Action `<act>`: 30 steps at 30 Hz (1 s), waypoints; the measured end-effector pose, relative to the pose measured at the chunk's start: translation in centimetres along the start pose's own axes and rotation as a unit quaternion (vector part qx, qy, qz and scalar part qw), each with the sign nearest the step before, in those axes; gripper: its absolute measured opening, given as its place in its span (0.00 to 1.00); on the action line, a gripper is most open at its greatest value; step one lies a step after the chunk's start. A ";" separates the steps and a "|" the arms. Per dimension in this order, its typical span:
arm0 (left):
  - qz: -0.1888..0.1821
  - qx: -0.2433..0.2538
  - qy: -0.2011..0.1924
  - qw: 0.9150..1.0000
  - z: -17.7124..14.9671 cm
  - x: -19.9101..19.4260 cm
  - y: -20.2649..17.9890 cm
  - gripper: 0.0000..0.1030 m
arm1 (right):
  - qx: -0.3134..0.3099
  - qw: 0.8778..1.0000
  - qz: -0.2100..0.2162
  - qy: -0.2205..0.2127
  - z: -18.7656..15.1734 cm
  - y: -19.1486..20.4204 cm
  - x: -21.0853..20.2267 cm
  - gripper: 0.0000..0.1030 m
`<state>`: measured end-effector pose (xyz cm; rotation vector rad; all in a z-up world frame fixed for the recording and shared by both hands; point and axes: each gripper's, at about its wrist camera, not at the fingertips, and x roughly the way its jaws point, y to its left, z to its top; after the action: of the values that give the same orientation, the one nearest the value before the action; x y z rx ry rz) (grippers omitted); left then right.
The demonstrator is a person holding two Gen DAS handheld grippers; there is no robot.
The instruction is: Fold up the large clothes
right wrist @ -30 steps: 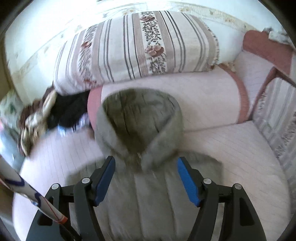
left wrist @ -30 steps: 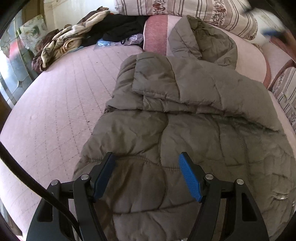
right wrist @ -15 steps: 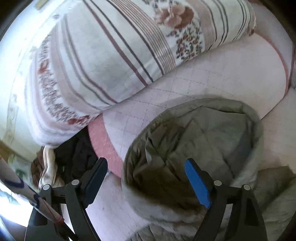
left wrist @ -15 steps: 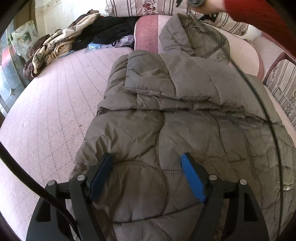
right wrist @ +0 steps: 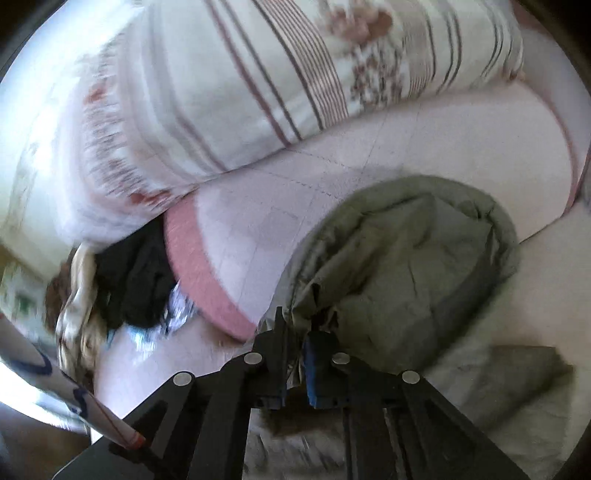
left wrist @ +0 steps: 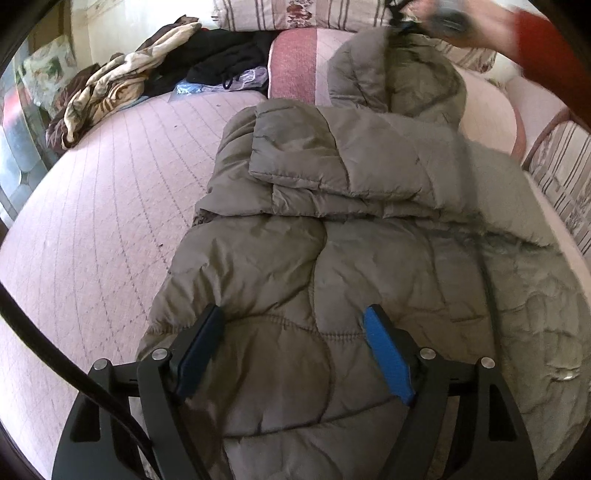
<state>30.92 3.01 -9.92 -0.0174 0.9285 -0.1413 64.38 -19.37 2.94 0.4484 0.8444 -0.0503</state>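
A grey-green padded jacket lies lengthwise on a pink quilted sofa seat, one sleeve folded across its chest. Its hood rests up against the sofa's back roll. My left gripper is open and empty, hovering over the jacket's lower hem. My right gripper is shut on the near left rim of the hood. It shows blurred at the top right of the left wrist view, with a red-sleeved arm behind it.
A striped floral cushion lies along the sofa back. A heap of beige, brown and black clothes and a plastic bag sit at the far left. A striped armrest bounds the right side.
My right gripper has moved in on the hood and closed on its rim; it was open before. My left gripper has stayed open over the hem.
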 end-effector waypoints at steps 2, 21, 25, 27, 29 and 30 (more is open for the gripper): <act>-0.015 -0.016 -0.006 1.000 0.1 -0.8 0.5 0.76 | -0.032 0.999 0.002 -0.008 -1.9 -0.1 -3.6 0.07; 0.031 -0.136 -0.031 0.990 1.3 -3.7 9.2 0.76 | -0.070 0.993 -0.013 0.098 -28.3 -6.5 -12.3 0.05; 0.044 -0.125 -0.034 0.991 1.5 -3.4 8.5 0.76 | -0.046 0.992 -0.035 0.114 -28.4 -6.9 -7.3 0.05; 0.051 -0.117 -0.035 0.991 1.6 -3.2 8.2 0.76 | -0.042 0.991 -0.036 0.121 -28.4 -7.2 -5.7 0.05; 0.053 -0.112 -0.033 0.992 1.5 -3.1 8.0 0.76 | -0.041 0.992 -0.027 0.120 -28.3 -7.5 -5.5 0.07; 0.053 -0.112 -0.032 0.992 1.4 -3.0 8.1 0.76 | -0.042 0.992 -0.022 0.117 -28.2 -7.6 -5.9 0.08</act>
<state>31.17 11.32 -7.26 -0.1797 0.8759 0.0618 38.78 -15.71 -11.79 0.3600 1.0836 -0.0027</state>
